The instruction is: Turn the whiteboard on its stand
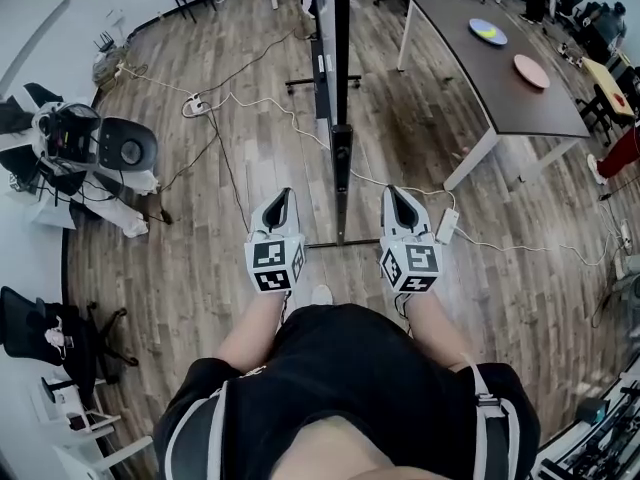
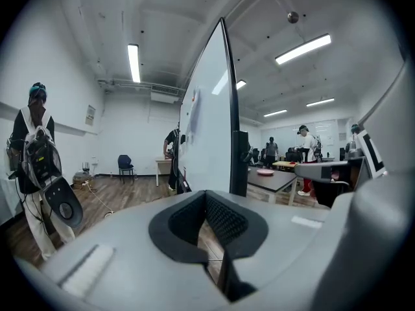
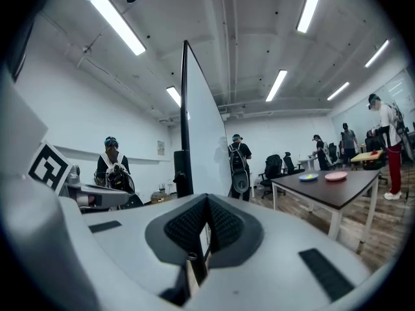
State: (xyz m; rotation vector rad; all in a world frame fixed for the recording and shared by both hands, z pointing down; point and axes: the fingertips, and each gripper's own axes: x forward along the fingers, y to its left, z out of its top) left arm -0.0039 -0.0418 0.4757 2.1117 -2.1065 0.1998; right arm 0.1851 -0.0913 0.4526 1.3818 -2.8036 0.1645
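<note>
Head view: the whiteboard (image 1: pixel 341 48) stands edge-on, just beyond the grippers. The left gripper (image 1: pixel 284 195) and right gripper (image 1: pixel 396 193) flank it, jaws together and empty.

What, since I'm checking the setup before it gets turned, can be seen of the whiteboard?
The whiteboard stands upright, edge-on in the head view: a tall white panel in a thin dark frame, on a dark post with a floor bar, beside a dark table. The left gripper and right gripper, both shut, flank its edge without touching it.
</note>
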